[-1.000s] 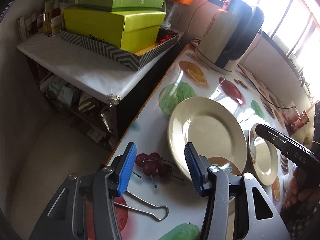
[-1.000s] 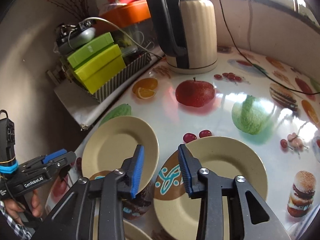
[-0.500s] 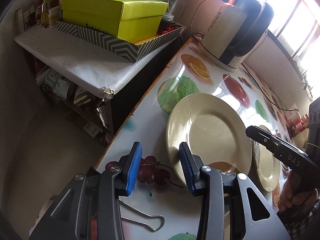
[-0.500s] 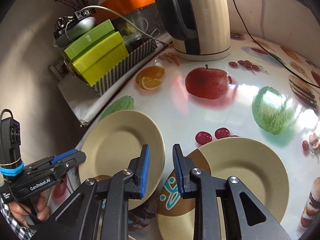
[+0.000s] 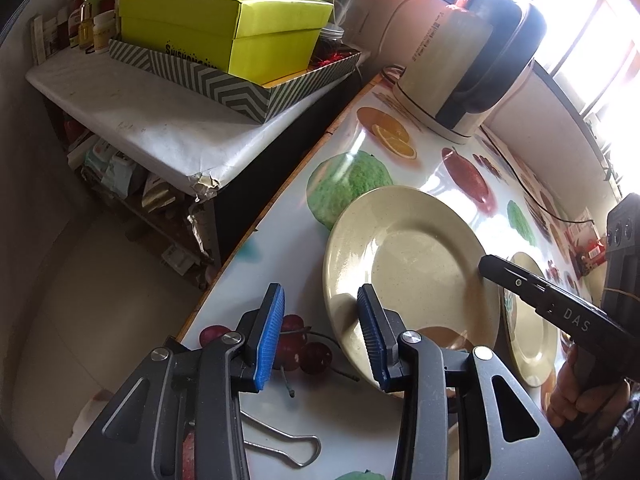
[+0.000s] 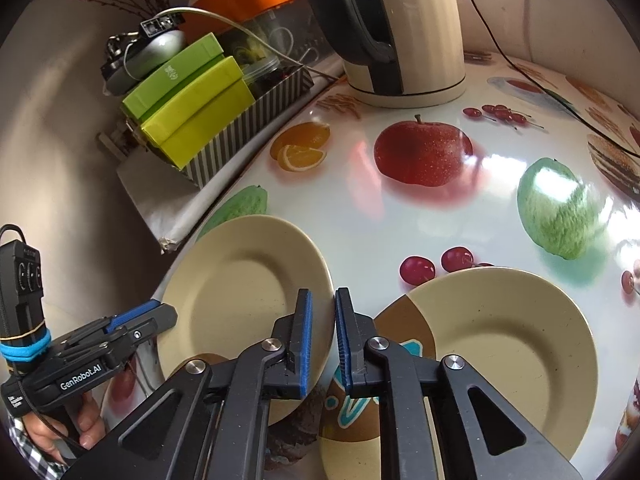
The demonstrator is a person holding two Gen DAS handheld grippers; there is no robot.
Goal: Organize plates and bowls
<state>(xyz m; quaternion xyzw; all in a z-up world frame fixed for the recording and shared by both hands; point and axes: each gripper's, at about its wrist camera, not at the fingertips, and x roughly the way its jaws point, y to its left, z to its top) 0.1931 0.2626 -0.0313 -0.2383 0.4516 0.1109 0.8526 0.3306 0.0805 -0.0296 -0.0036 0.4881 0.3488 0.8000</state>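
Step in hand: 2-handed pickup of 1 plate, for stacking.

Left gripper [image 5: 320, 336]: jaws half open and just been closing. They straddle the near-left rim of the plain beige round plate [image 5: 420, 256], 1 blue pad outside the rim and 1 over the dish. The rim is between them, but the pads do not press it yet.

The plate lies flat on the glossy fruit-print tabletop [image 6: 400, 220], at its near-left edge.

Right gripper [image 6: 320, 340]: jaws drawn narrow, with the right rim of the same plate pinched between the pads. I read this as a grip.

Right of that, just beside the plain plate, lies a second beige plate with a brown and turquoise pattern [image 6: 500, 340]. It is flat and untouched, and the likely stack base.

Far side: a cream-and-black electric kettle [image 6: 400, 20], well apart.

Next move calls for the left pads to close fully on the rim. Then comes a level lift with both hands and a carry right over the patterned plate. Risk: lifting before the left side bites would tip the plate.
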